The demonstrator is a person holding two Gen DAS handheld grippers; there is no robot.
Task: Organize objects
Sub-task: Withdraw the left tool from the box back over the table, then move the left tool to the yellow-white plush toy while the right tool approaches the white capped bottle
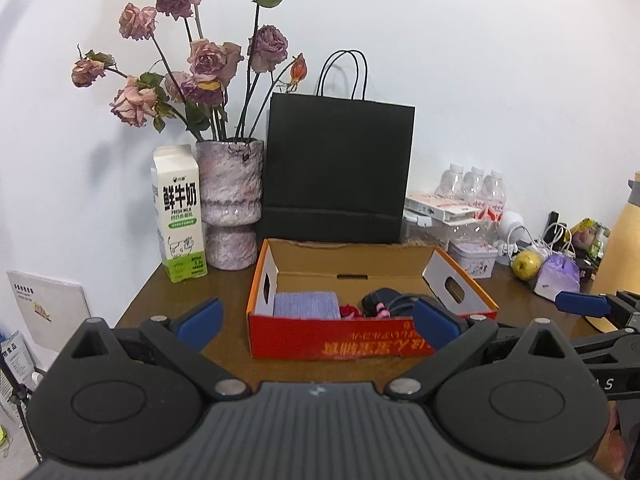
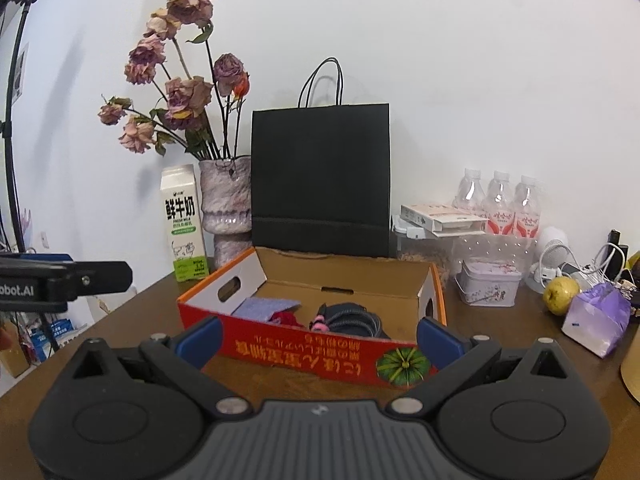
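Left gripper: blue-padded fingers spread wide, nothing between them; held low before the box's red front wall.
Right gripper: fingers likewise apart and empty, level with the box's front wall.
Cardboard box: open-topped, red and orange outside, mid-table near the front edge.
Box contents: folded lavender cloth at the left end; small red item beside it; black coiled cable with a pink clip toward the right.
Black paper bag: upright behind the box, against the wall.
Vase: dried roses, left of the bag.
Milk carton: back left corner of the table.
Right side of table: water bottles, tin, yellow-green fruit, purple packet.
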